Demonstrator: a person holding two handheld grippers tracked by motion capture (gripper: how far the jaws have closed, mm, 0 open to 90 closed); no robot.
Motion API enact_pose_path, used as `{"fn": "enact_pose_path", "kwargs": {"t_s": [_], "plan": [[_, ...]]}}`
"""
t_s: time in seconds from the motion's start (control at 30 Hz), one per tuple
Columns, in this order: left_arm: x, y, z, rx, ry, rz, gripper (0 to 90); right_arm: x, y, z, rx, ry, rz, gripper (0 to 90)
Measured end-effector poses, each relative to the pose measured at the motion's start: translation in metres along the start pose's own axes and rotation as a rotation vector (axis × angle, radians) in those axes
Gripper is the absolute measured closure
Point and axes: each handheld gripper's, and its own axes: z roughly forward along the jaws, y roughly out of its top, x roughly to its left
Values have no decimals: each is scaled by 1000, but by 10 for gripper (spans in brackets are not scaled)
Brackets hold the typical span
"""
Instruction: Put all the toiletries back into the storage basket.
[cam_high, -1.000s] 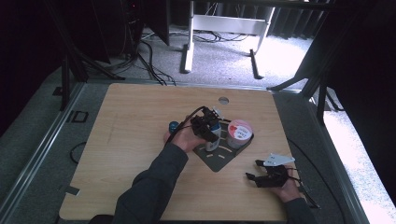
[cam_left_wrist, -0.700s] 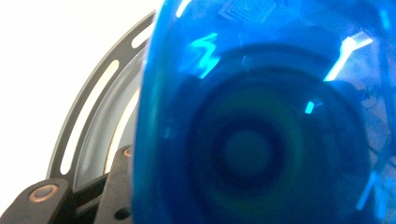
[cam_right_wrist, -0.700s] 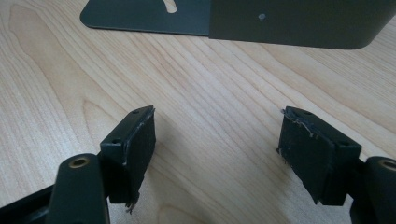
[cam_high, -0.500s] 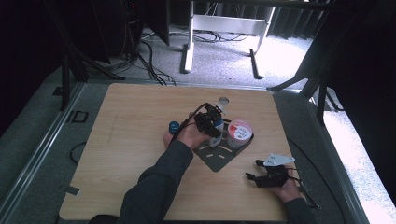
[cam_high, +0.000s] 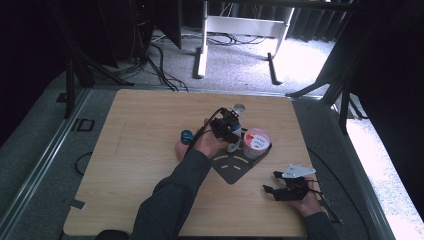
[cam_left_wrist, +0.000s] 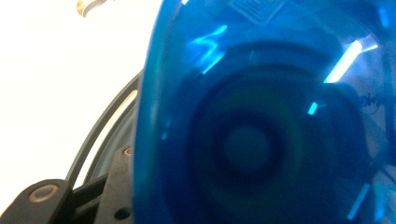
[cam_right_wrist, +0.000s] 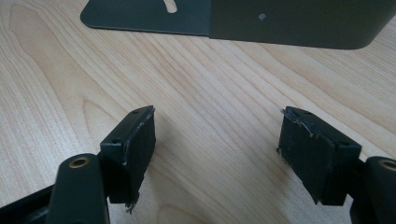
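moved: left gripper (cam_high: 226, 129) crept slightly toward 12 o'clock over the black metal bracket (cam_high: 231, 170); right gripper (cam_high: 272, 182) same spot as 1 s ago
left jaws: about half open; a blue see-through piece (cam_left_wrist: 261, 121) sits between them right against the lens; pads hidden, so cannot tell if they press on it
right jaws: wide apart, nothing between them, low over bare table (cam_high: 140, 130) at 5 o'clock
where the thing is: blue see-through piece at table centre, at the left gripper, above the bracket, pink-lidded tub (cam_high: 256, 141) just beside at 3 o'clock
risk 1: grip looks unconfirmed; blue piece could slip or tilt and drop onto the bracket
risk 2: crowded spot; a swing of the hand may knock the tub or the small blue-topped item (cam_high: 186, 136) at 9 o'clock
risk 3: lens blocked, so placing is half blind
views: left gripper view gives the piece's colour and closeness; high view gives the layout around it; right gripper view gives empty pads and the bracket's edge (cam_right_wrist: 289, 23)
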Motion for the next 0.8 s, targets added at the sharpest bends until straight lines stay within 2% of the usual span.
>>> {"fn": "enact_pose_path", "kwargs": {"t_s": [0.57, 0.8], "plan": [[6, 7, 20, -55, 55, -67, 551, 0, 0, 0, 1, 1, 1, 269], [7, 9, 26, -87, 56, -84, 552, 0, 0, 0, 1, 2, -2, 269]]}}
